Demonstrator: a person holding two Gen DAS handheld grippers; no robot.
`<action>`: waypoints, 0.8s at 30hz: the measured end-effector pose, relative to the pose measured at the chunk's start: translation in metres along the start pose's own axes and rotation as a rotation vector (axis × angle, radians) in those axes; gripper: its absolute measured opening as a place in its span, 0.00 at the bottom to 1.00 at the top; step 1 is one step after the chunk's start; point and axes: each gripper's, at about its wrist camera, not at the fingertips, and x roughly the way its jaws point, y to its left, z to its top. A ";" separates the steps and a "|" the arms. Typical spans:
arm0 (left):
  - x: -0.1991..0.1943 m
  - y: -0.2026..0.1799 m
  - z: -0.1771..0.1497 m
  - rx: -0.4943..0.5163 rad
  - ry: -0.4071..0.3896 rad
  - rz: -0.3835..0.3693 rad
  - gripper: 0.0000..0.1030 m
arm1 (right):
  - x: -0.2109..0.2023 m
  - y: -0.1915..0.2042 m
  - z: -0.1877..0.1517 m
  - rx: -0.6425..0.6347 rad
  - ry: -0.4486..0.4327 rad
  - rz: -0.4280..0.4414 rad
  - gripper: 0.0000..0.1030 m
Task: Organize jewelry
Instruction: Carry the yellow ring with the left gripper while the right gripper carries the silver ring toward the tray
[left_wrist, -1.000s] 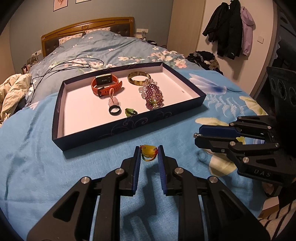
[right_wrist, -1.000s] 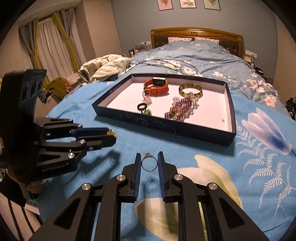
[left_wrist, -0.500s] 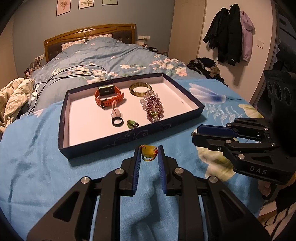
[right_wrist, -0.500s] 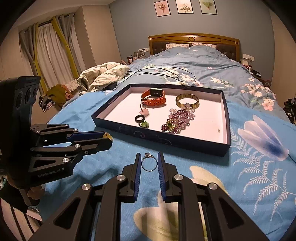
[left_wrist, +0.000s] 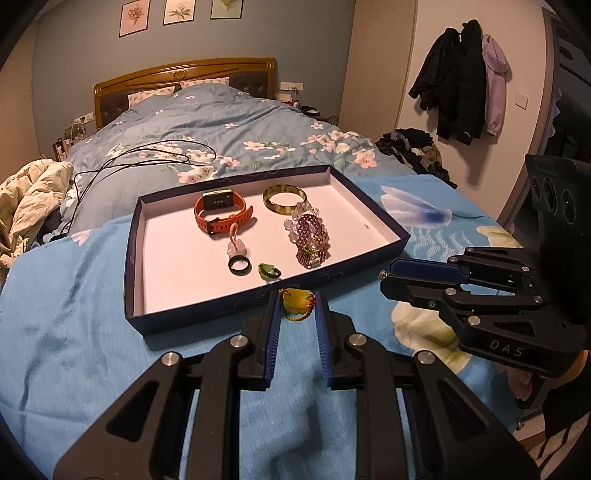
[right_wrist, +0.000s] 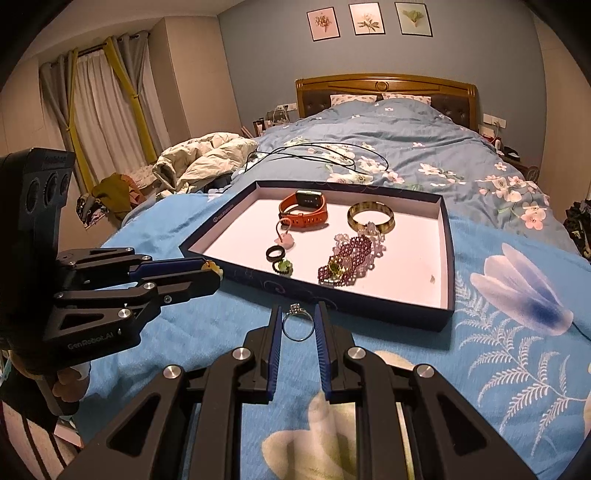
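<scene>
A dark blue tray (left_wrist: 229, 310) (right_wrist: 447, 258) lies on the bed. It holds an orange watch (left_wrist: 221, 212) (right_wrist: 304, 210), a bangle (left_wrist: 284, 199) (right_wrist: 370, 220), a purple beaded bracelet (left_wrist: 310, 240) (right_wrist: 349, 264), a pink pendant (left_wrist: 236, 251), a black ring (left_wrist: 239, 265) (right_wrist: 276, 254) and a green ring (left_wrist: 269, 272) (right_wrist: 283, 267). My left gripper (left_wrist: 297, 308) (right_wrist: 210, 273) is shut on a yellow pendant with red beads (left_wrist: 297, 302), in front of the tray. My right gripper (right_wrist: 298, 323) (left_wrist: 388, 282) is shut on a silver ring (right_wrist: 297, 325), also in front of the tray.
The tray sits on a blue floral blanket (left_wrist: 74, 332) (right_wrist: 517, 350). A black cable (left_wrist: 147, 158) (right_wrist: 325, 155) lies on the duvet behind the tray. A crumpled cream quilt (right_wrist: 199, 162) lies at the left. Coats (left_wrist: 461, 81) hang on the right wall.
Both grippers have risen and drawn back a little from the tray, each still holding its piece. The tray's contents have not moved.
</scene>
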 end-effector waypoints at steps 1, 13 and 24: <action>0.000 0.001 0.001 -0.001 -0.004 0.001 0.18 | 0.000 0.000 0.001 -0.001 -0.003 0.001 0.16; 0.002 0.006 0.015 -0.008 -0.028 0.009 0.18 | 0.001 -0.002 0.015 -0.015 -0.026 0.002 0.16; 0.008 0.009 0.027 0.003 -0.041 0.014 0.18 | 0.008 -0.009 0.030 -0.011 -0.031 0.009 0.16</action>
